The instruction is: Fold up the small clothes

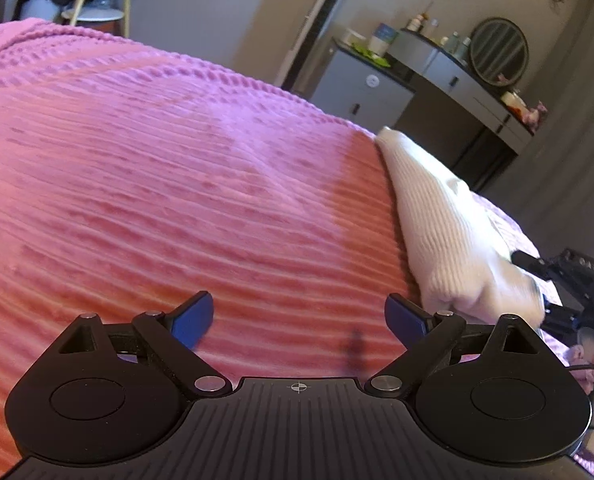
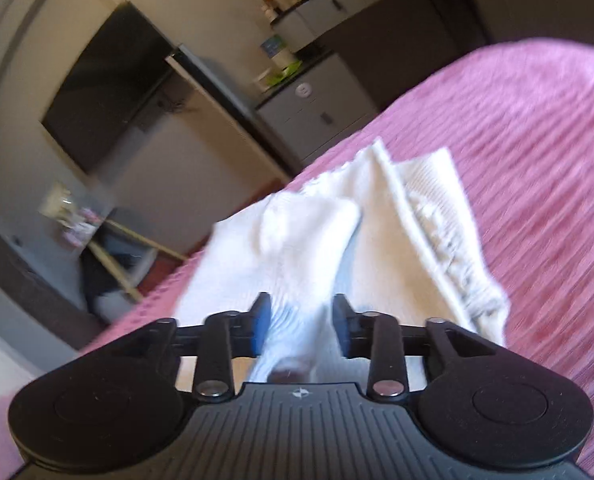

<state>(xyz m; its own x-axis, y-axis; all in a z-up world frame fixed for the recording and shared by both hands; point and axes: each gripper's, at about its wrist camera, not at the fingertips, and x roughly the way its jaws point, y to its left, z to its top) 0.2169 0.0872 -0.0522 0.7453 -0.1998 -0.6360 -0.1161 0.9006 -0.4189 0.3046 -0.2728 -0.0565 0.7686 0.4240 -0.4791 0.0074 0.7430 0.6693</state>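
Socks, white ribbed knit, on the pink bedspread [image 1: 177, 184] near its far edge. Your right gripper [image 2: 301, 330] is clamped on one white sock [image 2: 293, 248], blue pads [image 2: 261, 326] pinching a bunched fold of it so the fabric humps up ahead of the fingers. A second, creamier ribbed sock [image 2: 429, 216] lies flat just beside it on the right, partly tucked under the held one; exact overlap is blurred. Your left gripper [image 1: 299, 320] hangs over bare bedspread with its jaws wide apart, holding nothing; the sock pile [image 1: 449, 232] sits off to its right, close by.

Handling, as a judgement: light, limp, stretchy, nothing fragile. It will sag and drag rather than hold shape, and the ribbed bedspread will likely snag it a little. Take it at the cuff or toe end, not mid-body, so the fold lands square. Pinch one layer set only, or the neighbour sock may come along.

Around: grey cabinet [image 2: 317, 108], dark TV panel [image 2: 109, 80] and a round mirror [image 1: 499, 52] across the room, well apart from the work. Only real obstacle is the bed edge next to the socks; fabric could slide off.
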